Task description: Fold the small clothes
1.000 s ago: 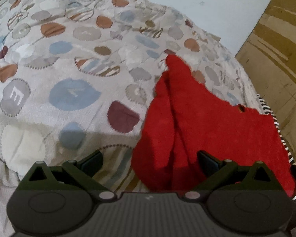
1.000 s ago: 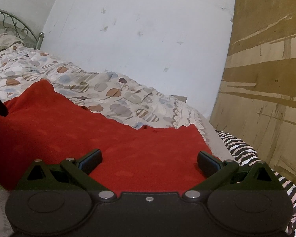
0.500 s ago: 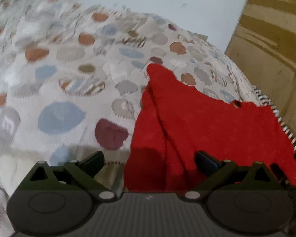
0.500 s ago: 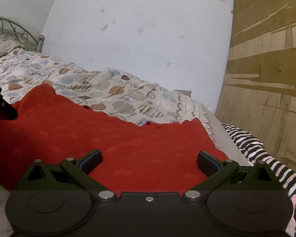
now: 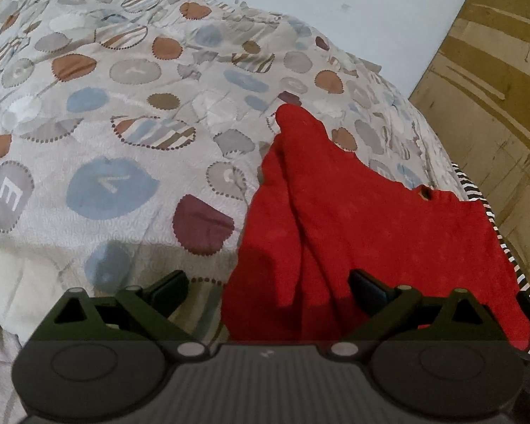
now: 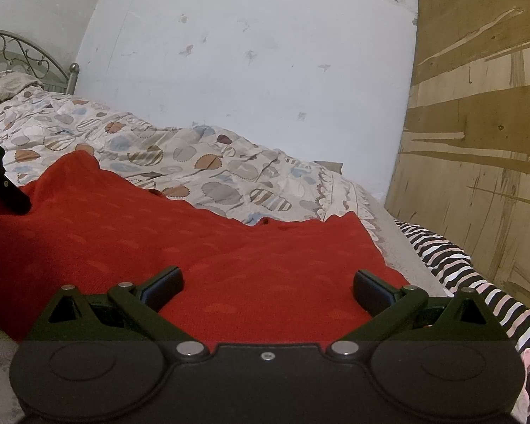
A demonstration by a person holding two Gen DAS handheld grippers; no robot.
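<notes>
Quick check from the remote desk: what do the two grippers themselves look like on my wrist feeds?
Both look identical. The left gripper and right gripper have matte dark olive-black bodies, two round embossed discs, silver pivot pins, triangular cut-out linkages and dark blue-black finger pads. The left body is ribbed; the right is smooth. No cables or sleeves show.

Left gripper: fingers spread wide apart, nothing between them, pointing forward and slightly down. Left finger and right finger level with each other, body flat. Right gripper: fingers also spread wide, nothing clamped, held low and level, looking forward. A finger of the left gripper shows at the left edge of the right wrist view, angled downward.
</notes>
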